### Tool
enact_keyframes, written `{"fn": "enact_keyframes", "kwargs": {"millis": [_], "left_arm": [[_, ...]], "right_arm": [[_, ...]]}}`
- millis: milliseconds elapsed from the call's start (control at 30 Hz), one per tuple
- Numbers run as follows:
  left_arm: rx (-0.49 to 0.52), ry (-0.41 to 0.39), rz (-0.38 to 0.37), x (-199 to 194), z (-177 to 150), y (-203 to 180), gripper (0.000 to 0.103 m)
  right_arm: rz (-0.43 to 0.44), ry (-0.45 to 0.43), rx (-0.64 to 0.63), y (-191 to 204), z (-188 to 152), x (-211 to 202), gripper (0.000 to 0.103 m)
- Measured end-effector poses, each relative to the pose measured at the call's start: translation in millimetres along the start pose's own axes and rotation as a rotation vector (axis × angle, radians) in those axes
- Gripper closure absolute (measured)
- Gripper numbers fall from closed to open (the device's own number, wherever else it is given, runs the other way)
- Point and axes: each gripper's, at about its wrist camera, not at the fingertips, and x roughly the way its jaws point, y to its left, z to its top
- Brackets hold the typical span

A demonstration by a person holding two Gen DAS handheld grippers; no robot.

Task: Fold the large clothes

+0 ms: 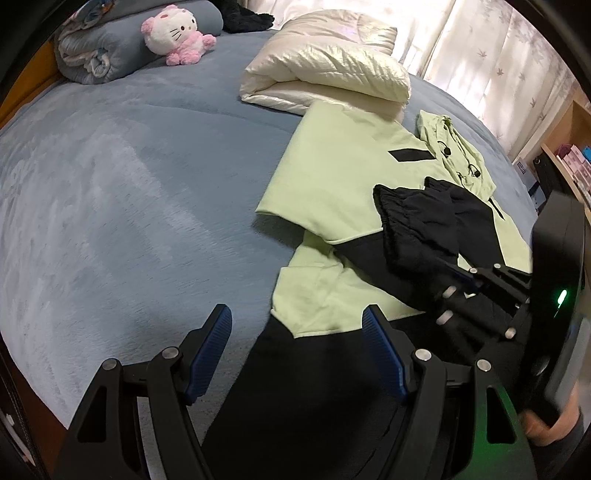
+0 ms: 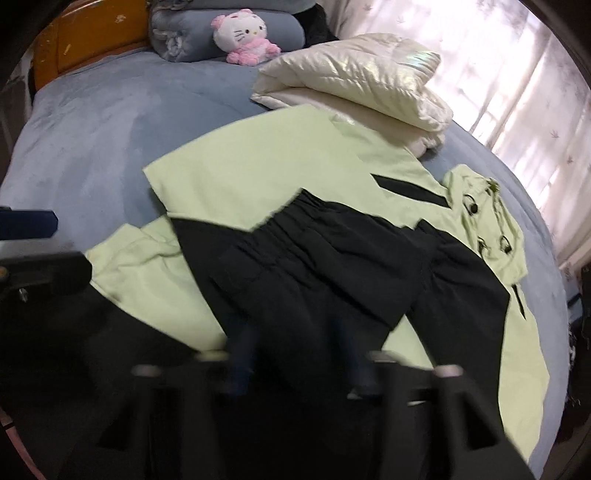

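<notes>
Pink plush cat (image 1: pixel 176 34) w/ rolled grey blanket (image 1: pixel 107 51), cream duvet (image 1: pixel 328 70) nearby.

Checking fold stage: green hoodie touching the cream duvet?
Touching. The right wrist view shows the green hoodie's far edge lying over the cream duvet's lower fold, no bedspread visible between them.

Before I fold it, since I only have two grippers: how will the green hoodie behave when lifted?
The hoodie will probably go floppy and sag; it lies flat and creased. Its black sleeve, bunched on top, may slide off. Likely light.
</notes>
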Motion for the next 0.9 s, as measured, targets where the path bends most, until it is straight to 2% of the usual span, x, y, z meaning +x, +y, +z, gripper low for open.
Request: {"fn": "enact_keyframes", "kwargs": {"millis": [100,267,367,433,500,533,633,700,733,800,900], "left_arm": [[-0.002,-0.005,-0.001,-1,0,2,0.031],[0.000,-0.018,-0.004,-3,-1,0,0.031],[0.006,-0.023,-0.008,-4,-3,-2,0.031],[0.013,-0.022,-0.010,-5,-4,-4,0.031],[0.024,-0.016,-0.012,-4,-6,-8,0.031],[0.029,-0.013,-0.013,-2,-6,-9,0.031],[0.050,-0.003,-0.012,-1,-5,-16,0.031],[0.072,0.000,-0.010,0,-3,-22,0.031],[0.091,0.003,-0.010,1,0,-26,0.031],[0.137,0.009,-0.015,4,8,-34,0.031],[0.189,0.029,-0.053,16,28,-45,0.031]], "right_arm": [[-0.015,-0.094,0.047,-16,16,-28,0.098],[-0.037,-0.349,0.223,-70,33,-102,0.098],[-0.079,-0.477,0.396,-119,16,-140,0.098],[-0.118,-0.499,0.510,-149,-3,-145,0.098],[-0.131,-0.449,0.648,-178,-33,-135,0.096],[-0.134,-0.388,0.716,-190,-51,-123,0.096],[-0.101,-0.157,0.887,-215,-106,-79,0.085],[-0.077,-0.072,0.940,-220,-136,-63,0.082],[-0.076,-0.051,0.951,-222,-146,-60,0.080],[-0.038,-0.039,0.978,-226,-164,-59,0.068],[0.032,-0.057,1.016,-239,-174,-60,0.062]]}}
